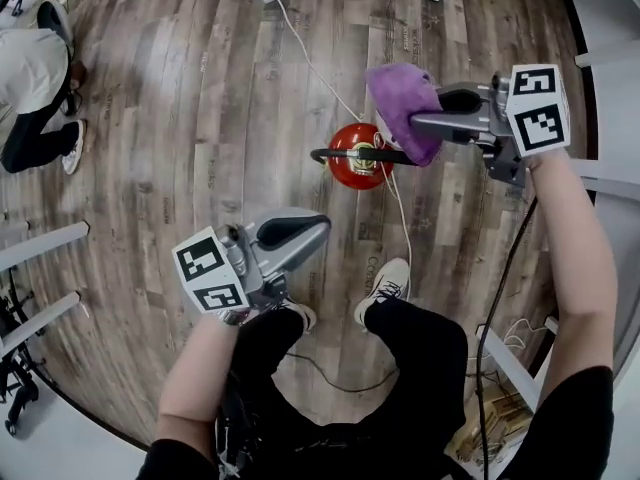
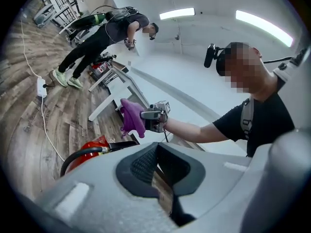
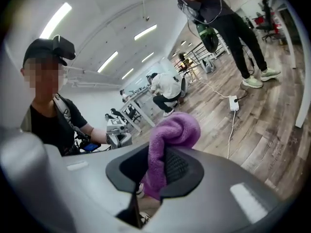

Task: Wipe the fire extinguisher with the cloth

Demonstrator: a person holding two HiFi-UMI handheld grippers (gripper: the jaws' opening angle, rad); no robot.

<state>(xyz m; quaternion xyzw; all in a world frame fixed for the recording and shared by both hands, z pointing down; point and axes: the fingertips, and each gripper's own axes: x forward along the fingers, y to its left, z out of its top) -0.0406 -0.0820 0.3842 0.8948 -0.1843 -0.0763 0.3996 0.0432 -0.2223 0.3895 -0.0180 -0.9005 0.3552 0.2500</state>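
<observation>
The wood floor (image 1: 200, 118) holds our fire extinguisher (image 1: 350, 173). Over it our right gripper (image 1: 430, 123) pinches the cloth (image 1: 400, 98); near it our left gripper (image 1: 310, 226) is closed, empty.

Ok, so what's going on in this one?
A person stands over a red fire extinguisher on the wooden floor, with a gripper in each hand. The right gripper is shut on a purple cloth and holds it above the extinguisher's top. The left gripper view shows a gap between them, so wiping has not begun. The left gripper is shut and empty, off to one side.
</observation>
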